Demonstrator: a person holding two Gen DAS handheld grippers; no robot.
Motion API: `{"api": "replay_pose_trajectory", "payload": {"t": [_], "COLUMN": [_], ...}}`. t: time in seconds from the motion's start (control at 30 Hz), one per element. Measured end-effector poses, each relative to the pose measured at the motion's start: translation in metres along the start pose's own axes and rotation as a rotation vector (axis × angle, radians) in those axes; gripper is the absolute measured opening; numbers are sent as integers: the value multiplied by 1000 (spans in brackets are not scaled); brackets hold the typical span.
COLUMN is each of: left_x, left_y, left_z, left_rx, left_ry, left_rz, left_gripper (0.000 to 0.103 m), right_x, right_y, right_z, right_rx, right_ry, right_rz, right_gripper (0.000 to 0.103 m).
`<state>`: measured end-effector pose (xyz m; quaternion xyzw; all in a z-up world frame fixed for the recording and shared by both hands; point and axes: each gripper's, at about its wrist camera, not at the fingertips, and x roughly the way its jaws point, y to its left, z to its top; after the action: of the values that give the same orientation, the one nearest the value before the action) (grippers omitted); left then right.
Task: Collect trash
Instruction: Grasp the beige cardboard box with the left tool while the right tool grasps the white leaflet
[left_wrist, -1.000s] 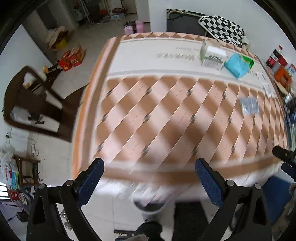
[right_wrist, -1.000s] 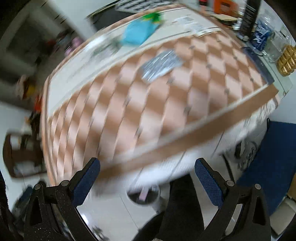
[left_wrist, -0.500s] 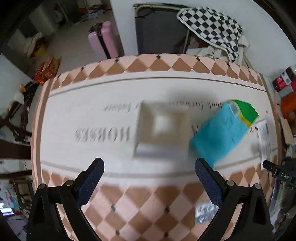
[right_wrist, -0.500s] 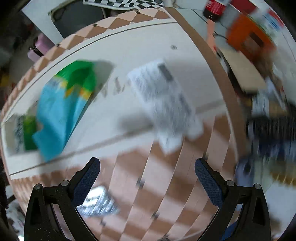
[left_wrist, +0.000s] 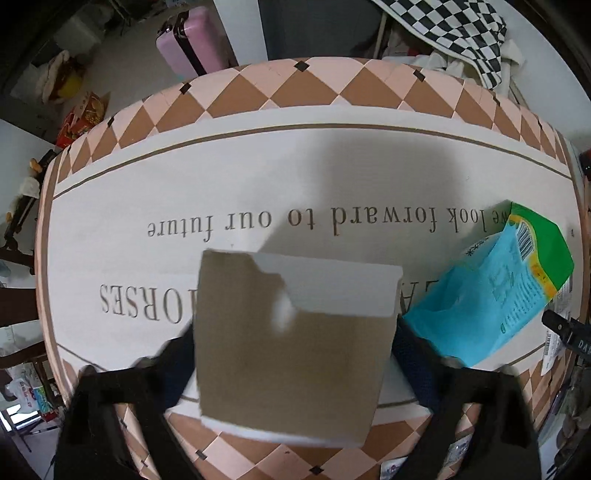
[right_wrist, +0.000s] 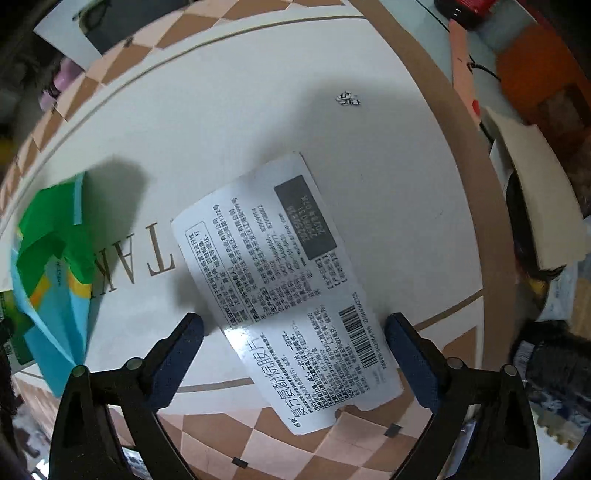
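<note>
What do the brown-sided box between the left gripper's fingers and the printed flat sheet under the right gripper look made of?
Box: likely paperboard, matte brown inner face with white edges. Flattened medicine carton: thin coated card, a slight sheen near its fold, printed text and barcode.

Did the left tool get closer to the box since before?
Yes. The left tool moved forward over the tablecloth; the box now fills the gap between its fingers.

A lived-in home: patterned tablecloth (left_wrist: 332, 166), pink suitcase (left_wrist: 188, 40), checkered cloth (left_wrist: 454, 33) behind
</note>
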<state>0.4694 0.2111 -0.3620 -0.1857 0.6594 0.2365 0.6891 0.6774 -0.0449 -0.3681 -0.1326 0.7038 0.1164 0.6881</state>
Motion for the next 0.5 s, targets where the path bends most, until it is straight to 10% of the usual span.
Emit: {"api": "replay_pose_trajectory", "payload": {"t": [0.5], "left_x": [-59], "left_y": [3], "left_z": [-52], "left_rx": [35], "left_ry": [-144], "left_rz": [29], "left_gripper": [70], "right_x": [-27], "right_y": [10], "right_z": [-42], "right_rx": [31], "right_ry": [-77], "right_rz": [41], "right_gripper": [84]}}
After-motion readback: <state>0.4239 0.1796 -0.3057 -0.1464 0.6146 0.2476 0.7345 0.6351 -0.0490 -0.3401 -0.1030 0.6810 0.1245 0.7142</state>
